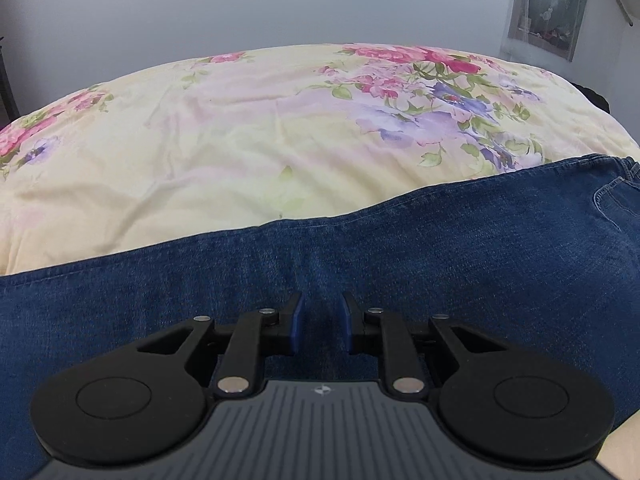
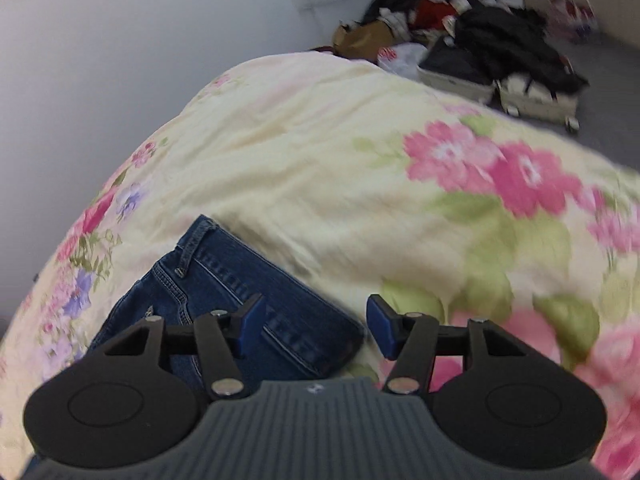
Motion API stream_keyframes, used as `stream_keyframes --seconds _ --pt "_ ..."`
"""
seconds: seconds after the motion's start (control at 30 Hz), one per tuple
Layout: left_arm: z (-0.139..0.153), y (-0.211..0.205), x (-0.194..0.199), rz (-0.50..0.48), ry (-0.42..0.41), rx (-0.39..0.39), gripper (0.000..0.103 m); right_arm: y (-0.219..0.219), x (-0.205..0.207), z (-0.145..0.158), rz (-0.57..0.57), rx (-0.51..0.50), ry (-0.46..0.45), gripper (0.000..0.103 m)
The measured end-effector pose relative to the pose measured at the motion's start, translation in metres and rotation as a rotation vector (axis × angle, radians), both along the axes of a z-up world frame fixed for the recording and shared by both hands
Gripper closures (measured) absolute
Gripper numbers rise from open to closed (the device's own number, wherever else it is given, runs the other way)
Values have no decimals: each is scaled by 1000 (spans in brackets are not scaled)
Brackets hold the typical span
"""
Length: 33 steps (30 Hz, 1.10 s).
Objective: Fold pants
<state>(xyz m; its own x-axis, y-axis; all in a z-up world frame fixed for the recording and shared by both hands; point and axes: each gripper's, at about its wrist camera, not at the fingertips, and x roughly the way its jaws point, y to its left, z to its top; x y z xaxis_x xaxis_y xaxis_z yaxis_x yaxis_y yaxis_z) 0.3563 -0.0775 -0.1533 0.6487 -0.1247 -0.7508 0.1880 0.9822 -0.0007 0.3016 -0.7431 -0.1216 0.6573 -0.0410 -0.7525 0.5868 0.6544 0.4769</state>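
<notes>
Floral bedspread (image 1: 240, 140), jeans (image 1: 360, 248) lying crosswise, waistband rightward

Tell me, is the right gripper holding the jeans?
No, the right gripper has its jaws wide apart above the jeans, gripping nothing.

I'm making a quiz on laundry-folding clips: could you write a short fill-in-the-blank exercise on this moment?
1. The jeans are made of blue ____.
2. They lie on a bedspread printed with ____.
3. In the right wrist view, the right gripper hangs over the end of the jeans that has the ____, its jaws apart.
4. The left gripper holds ____ between its fingers.

Missing words: denim; flowers; waistband; nothing
</notes>
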Motion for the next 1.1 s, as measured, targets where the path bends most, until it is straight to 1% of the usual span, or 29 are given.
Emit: stream_keyframes --seconds 0.1,0.13,0.17,0.2,0.23,0.27,0.3,0.37,0.4,0.43,0.47,0.53,0.6,0.63,0.7,0.73,0.77,0.83,0.9,0.97,1.03,1.1 --pt "1 3 -9 15 8 -19 80 -4 -14 -31 -96 167 -76 50" --pt "0 5 -10 16 19 -31 80 -1 -15 -39 -114 188 -99 52" --pt "-1 5 -11 17 30 -39 80 2 -14 -43 -119 188 -113 64" --pt "-3 6 -11 20 42 -42 80 6 -12 -44 -119 174 -116 73" --pt "-4 6 -11 23 51 -42 80 9 -9 -40 -109 152 -113 82" --pt "-6 8 -11 25 60 -44 80 13 -4 -30 -82 103 -107 93" --pt "-6 9 -11 26 65 -48 80 17 1 -18 -49 49 -107 94" --pt "-7 11 -10 15 71 -49 79 22 12 16 3 -140 -84 98" --pt "-9 11 -10 9 74 -46 79 18 19 25 10 -190 -64 99" --pt "-11 11 -9 5 76 -45 79 14 26 28 6 -207 -42 103" --pt "-13 12 -9 5 76 -48 79 12 32 26 14 -200 -18 103" --pt "-17 13 -9 12 74 -55 79 17 43 16 56 -254 38 102" --pt "-16 15 -9 18 76 -63 79 21 47 7 64 -269 52 101" --pt "-15 15 -9 13 76 -59 79 19 43 4 56 -253 57 99" --pt "-10 16 -12 12 71 -51 78 16 32 5 31 -238 54 90" --pt "-8 18 -14 17 66 -52 77 19 26 10 26 -260 60 83" --pt "-5 20 -19 28 59 -52 75 24 23 14 26 -294 72 78" --pt "2 27 -30 66 36 -43 73 35 13 25 62 -329 74 78" --pt "11 37 -45 110 1 -50 70 57 2 37 128 -354 48 78" --pt "18 47 -60 145 -21 -69 68 89 -8 45 223 -379 16 78" --pt "23 57 -74 171 -20 -88 68 129 -19 49 337 -385 -14 78" --pt "27 66 -86 186 -16 -86 68 171 -31 50 444 -385 -33 78"
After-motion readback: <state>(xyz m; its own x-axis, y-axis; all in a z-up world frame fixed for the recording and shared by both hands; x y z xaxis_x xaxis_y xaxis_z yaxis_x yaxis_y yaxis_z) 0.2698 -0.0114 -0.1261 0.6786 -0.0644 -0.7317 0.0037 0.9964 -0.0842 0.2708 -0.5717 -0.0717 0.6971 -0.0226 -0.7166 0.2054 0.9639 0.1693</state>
